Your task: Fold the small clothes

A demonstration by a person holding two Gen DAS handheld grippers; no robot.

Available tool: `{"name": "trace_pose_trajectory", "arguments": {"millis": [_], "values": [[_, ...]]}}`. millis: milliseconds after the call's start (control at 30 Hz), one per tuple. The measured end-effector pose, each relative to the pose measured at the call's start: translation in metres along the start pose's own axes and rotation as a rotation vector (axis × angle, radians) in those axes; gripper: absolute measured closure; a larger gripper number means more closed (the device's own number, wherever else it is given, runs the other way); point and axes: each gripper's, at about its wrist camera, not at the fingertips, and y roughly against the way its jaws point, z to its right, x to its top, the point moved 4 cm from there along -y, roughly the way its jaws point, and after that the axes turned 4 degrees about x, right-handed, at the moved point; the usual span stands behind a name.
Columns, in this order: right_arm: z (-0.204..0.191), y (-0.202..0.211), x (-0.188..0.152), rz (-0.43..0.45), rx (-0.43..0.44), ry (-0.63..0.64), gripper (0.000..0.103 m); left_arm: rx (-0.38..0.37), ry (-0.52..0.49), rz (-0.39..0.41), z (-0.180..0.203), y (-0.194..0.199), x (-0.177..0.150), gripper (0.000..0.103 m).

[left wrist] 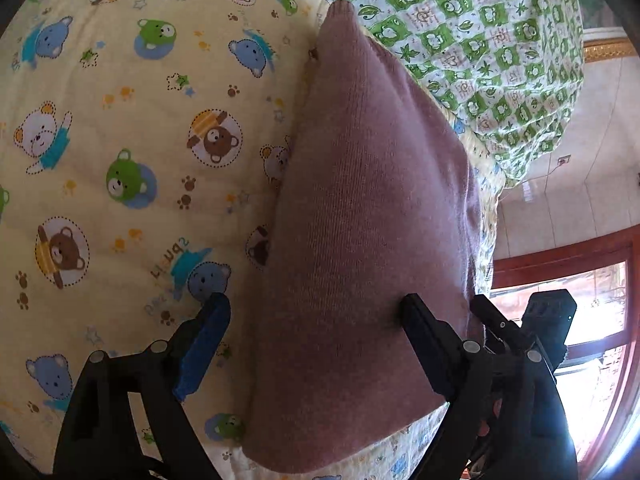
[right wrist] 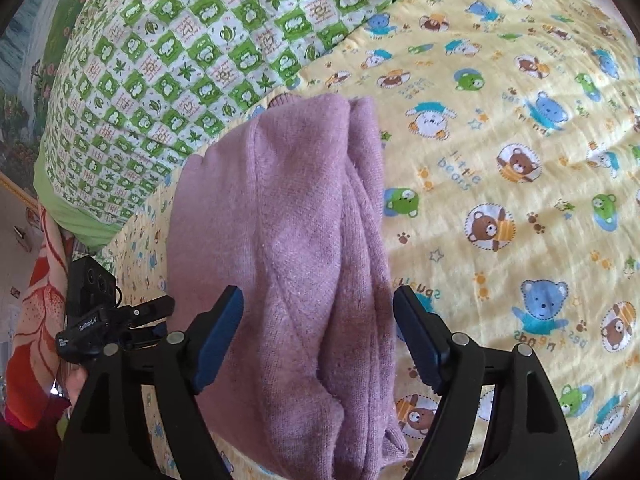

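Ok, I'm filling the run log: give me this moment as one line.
left gripper open | right gripper open | pink knit garment folded, released | on yellow bear-print sheet

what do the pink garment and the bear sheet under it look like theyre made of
Pink garment: looks like a soft knit, maybe wool or acrylic, matte and slightly fuzzy, with fine ribs visible. Bear sheet: seems a thin printed woven cotton, matte, lightly crinkled.
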Motion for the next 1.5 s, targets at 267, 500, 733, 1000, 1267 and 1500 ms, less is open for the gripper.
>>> {"name": "trace_pose_trajectory", "arguments": {"millis": [267, 500, 733, 1000, 1267, 1500], "values": [[0.008, -0.027, 0.008, -0.064, 0.064, -0.049, 0.023, 0.004, -0.021, -0.011, 0.001, 0.004, 0.008, 0.015], [0.033, -0.034, 0.012, -0.064, 0.200, -0.177, 0.072, 0.000, -0.038, -0.046, 0.010, -0.016, 0.019, 0.009], [0.035, -0.036, 0.008, -0.073, 0.259, -0.210, 0.059, -0.063, -0.029, -0.055, 0.014, -0.042, 0.029, 0.011], [0.029, -0.041, 0.007, -0.085, 0.261, -0.186, 0.059, -0.101, -0.055, -0.021, 0.020, -0.038, 0.030, 0.045], [0.000, -0.014, 0.011, -0.017, 0.328, -0.184, 0.070, -0.167, -0.100, 0.038, 0.031, 0.000, 0.022, 0.058], [-0.058, 0.000, 0.008, 0.007, 0.399, -0.120, 0.072, -0.164, -0.092, 0.135, 0.011, 0.071, 0.010, 0.058]]}}
